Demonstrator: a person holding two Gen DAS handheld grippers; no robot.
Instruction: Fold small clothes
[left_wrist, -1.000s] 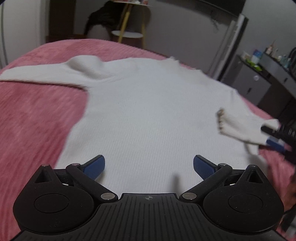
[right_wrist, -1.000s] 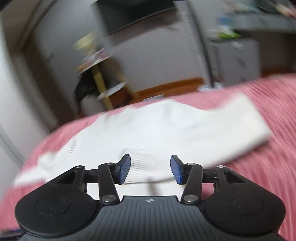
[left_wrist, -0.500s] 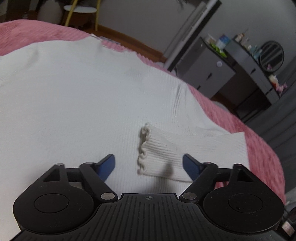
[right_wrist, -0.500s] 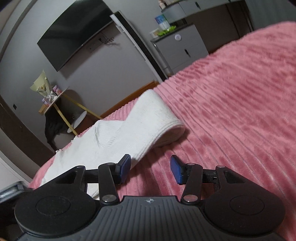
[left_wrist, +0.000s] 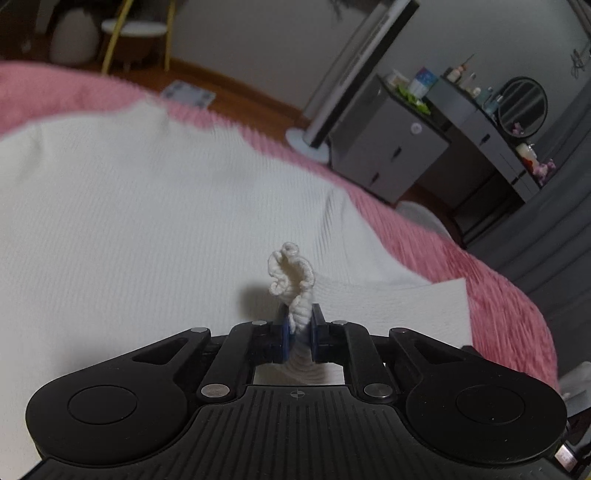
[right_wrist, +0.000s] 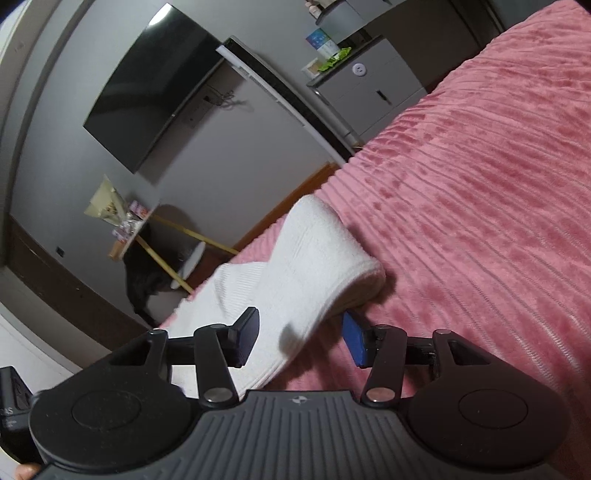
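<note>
A white ribbed sweater (left_wrist: 155, 221) lies spread on the pink bed cover (left_wrist: 461, 266). Its right sleeve is folded across the body. My left gripper (left_wrist: 298, 334) is shut on the frilly cuff (left_wrist: 291, 280) of that sleeve, and the cuff stands up bunched between the pads. In the right wrist view the folded sleeve (right_wrist: 314, 266) makes a thick rounded fold on the pink cover (right_wrist: 480, 203). My right gripper (right_wrist: 301, 341) is open, with its jaws on either side of the sleeve's near edge.
The bed's far edge (left_wrist: 258, 140) drops to a wooden floor. Grey cabinets (left_wrist: 388, 147) with bottles and a round mirror (left_wrist: 521, 107) stand beyond the bed. A wall TV (right_wrist: 147, 92) and a small yellow-legged table (right_wrist: 147, 236) stand farther off.
My left gripper has shut on the sleeve cuff, which now stands bunched between the pads. My right gripper has moved closer to the folded sleeve and stays open.
</note>
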